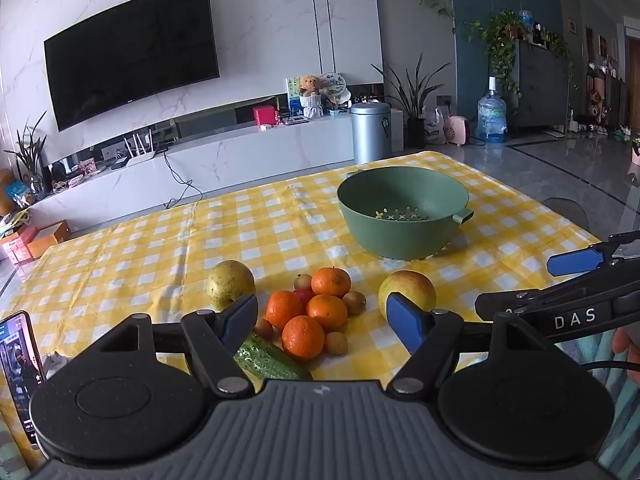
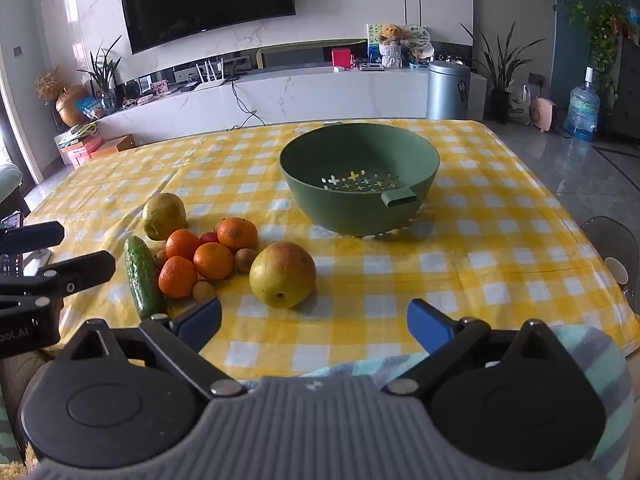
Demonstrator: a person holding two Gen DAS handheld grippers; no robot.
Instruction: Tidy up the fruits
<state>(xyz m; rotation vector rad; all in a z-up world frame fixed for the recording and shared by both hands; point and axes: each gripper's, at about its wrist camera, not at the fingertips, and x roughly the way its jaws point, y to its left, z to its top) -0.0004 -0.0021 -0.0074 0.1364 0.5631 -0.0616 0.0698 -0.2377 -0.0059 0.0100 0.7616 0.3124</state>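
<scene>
A pile of fruit lies on the yellow checked tablecloth point(image 1: 160, 248): several oranges point(image 1: 303, 337), small brown fruits point(image 1: 354, 303), a cucumber point(image 1: 272, 362), a yellow-green pear point(image 1: 231, 283) and a larger pear point(image 1: 412, 288). An empty green colander bowl point(image 1: 402, 216) stands behind them. My left gripper point(image 1: 324, 320) is open and empty, just in front of the oranges. My right gripper point(image 2: 314, 322) is open and empty, near the table's front edge, in front of the large pear point(image 2: 283, 274). The pile point(image 2: 212, 260) and bowl point(image 2: 360, 178) show in the right wrist view too.
A phone point(image 1: 18, 364) lies at the table's left front corner. A striped cloth point(image 2: 592, 360) covers the near right edge. A chair point(image 2: 616, 248) stands to the right of the table. A TV wall and cabinet lie beyond the table.
</scene>
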